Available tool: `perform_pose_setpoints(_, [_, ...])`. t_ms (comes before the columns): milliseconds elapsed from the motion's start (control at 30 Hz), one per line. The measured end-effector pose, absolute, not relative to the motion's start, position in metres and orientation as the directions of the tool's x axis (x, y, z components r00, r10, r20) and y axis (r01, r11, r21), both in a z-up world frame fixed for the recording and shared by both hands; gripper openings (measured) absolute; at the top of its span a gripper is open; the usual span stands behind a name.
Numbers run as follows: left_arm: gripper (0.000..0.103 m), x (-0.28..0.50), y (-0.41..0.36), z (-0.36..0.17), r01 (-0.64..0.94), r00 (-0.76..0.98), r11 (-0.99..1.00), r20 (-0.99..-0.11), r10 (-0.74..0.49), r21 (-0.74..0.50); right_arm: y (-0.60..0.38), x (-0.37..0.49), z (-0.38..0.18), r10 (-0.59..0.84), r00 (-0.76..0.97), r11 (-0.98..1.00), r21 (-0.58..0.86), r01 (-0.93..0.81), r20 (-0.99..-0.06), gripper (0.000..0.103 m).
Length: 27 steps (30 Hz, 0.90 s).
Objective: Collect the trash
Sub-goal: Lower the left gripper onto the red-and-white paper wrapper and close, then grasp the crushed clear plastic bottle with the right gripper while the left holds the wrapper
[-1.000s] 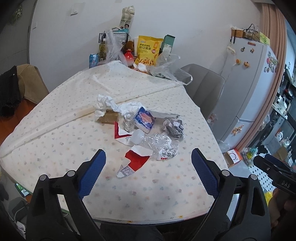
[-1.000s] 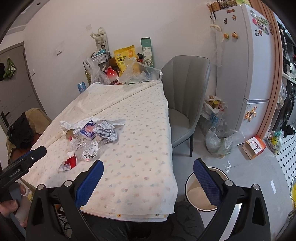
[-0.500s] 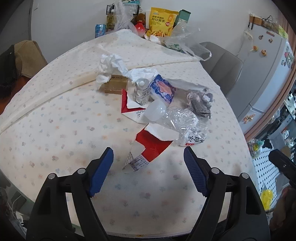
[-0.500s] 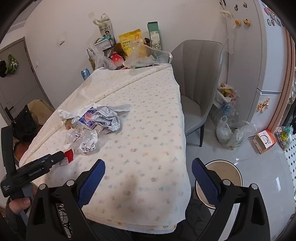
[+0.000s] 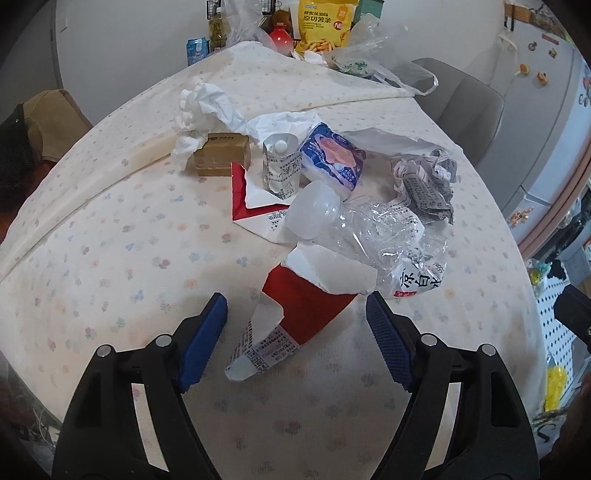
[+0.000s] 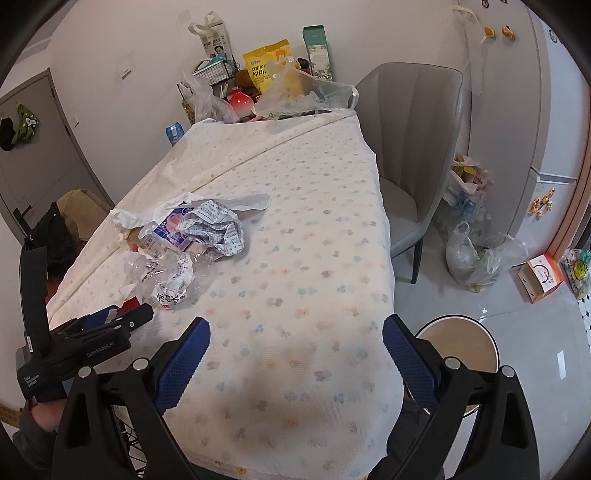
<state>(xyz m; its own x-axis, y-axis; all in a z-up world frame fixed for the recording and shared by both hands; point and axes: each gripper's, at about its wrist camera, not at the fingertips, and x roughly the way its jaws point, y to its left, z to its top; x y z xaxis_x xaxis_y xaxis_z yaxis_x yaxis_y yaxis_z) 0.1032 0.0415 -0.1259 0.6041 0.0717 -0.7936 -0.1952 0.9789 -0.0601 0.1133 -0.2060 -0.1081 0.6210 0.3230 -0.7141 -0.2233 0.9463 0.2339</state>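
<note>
Now, bench (image 5: 110,229): one, lying under a pale flowered cloth, carrying a single heap of trash at its middle.
Left tool (image 5: 295,341): pointing down at the near end of the heap, its two blue pads standing apart on either side of the torn red carton (image 5: 291,314); neither pad is pressing on it.
Right tool (image 6: 295,363): hanging over the near right part of the bench, jaws standing wide, nothing lying between them.
Red carton pieces: two, one lying between the left tool's pads, the other red-and-white piece (image 5: 255,201) lying farther off under the milk carton.
Milk carton (image 5: 280,166): one small one, standing upright just right of the brown box (image 5: 221,157).
Brown box: one, sitting at the far left of the heap with crumpled white tissue (image 5: 201,110) draping over it.
Blue wrapper (image 5: 332,157): one, leaning just right of the milk carton.
Crushed clear bottle (image 5: 373,236): one, lying at the right of the heap, its label turned to the near side.
Crumpled printed paper (image 5: 424,184): one ball, resting at the far right of the heap.
Bin (image 6: 458,343): one round one, standing on the floor at the near right, beside the bench.
Chair (image 6: 410,147): one grey one, standing at the right of the bench.
Far end of the bench: one yellow snack bag (image 5: 323,26), one red jar (image 5: 280,35), one blue can (image 5: 195,50).
</note>
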Motion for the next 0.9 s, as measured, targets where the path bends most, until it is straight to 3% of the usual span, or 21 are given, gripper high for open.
perform_pose_setpoints(100, [0.064,0.103,0.038,-0.126,-0.189,0.603,0.982,-0.791,0.102,-0.017,-0.202,0.116,-0.111,0.332,0.611,0.943,0.238,-0.233,-0.718,0.092])
perform_pose_setpoints(167, [0.049,0.101,0.040,-0.124,-0.190,0.606,0.982,-0.787,0.115,-0.003,-0.197,0.117,-0.112,0.340,0.604,0.940,0.238,-0.245,-0.720,0.092])
perform_pose_setpoints(267, [0.039,0.096,0.049,-0.122,-0.194,0.616,0.980,-0.783,0.091,-0.039,-0.188,0.120,-0.115,0.351,0.594,0.935,0.235,-0.267,-0.724,0.092])
perform_pose_setpoints(900, [0.037,0.065,0.125,-0.098,-0.337,0.654,0.937,-0.738,0.166,-0.088,-0.087,0.149,-0.125,0.412,0.519,0.874,0.165,-0.456,-0.749,0.092])
